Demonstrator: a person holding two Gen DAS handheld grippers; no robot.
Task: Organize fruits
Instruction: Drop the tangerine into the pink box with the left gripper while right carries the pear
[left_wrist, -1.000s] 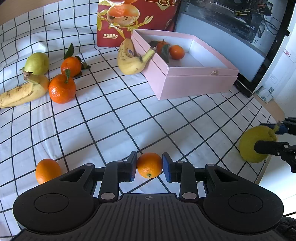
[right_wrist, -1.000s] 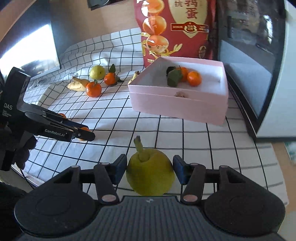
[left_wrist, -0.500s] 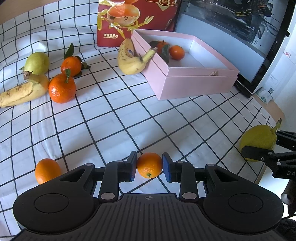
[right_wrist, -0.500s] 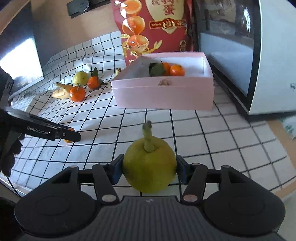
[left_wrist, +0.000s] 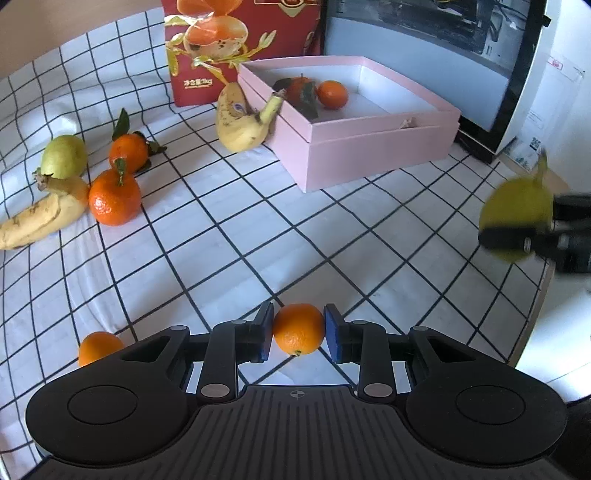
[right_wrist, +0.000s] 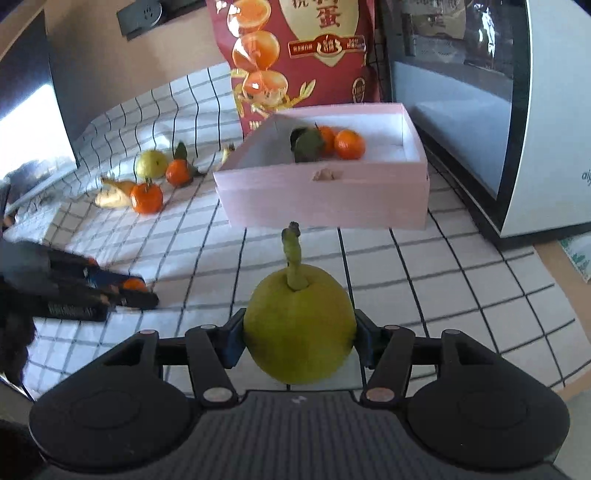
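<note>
My left gripper (left_wrist: 299, 329) is shut on a small orange (left_wrist: 298, 326), held low over the checked cloth. At the right, my right gripper (right_wrist: 299, 334) is shut on a yellow-green pear (right_wrist: 299, 325) with its stem up; in the left wrist view this pear (left_wrist: 517, 208) hangs blurred above the table's right edge. Ahead stands the open pink box (left_wrist: 369, 147), with two mandarins (left_wrist: 331, 94) and a dark leaf in its far left corner. In the right wrist view, the left gripper (right_wrist: 129, 290) shows at the left with the orange in it.
A banana (left_wrist: 240, 125) leans on the box's left side. Another pear (left_wrist: 64, 157), two leafy mandarins (left_wrist: 114, 201), and a second banana (left_wrist: 40, 218) lie far left. A loose orange (left_wrist: 98, 347) sits near left. A red bag (left_wrist: 240, 48) and a dark-fronted appliance (right_wrist: 480, 110) stand behind.
The right gripper closed onto the pear, lifted it off the cloth and rolled a little, bringing the pink box more squarely ahead. The left gripper stays put with the orange.
</note>
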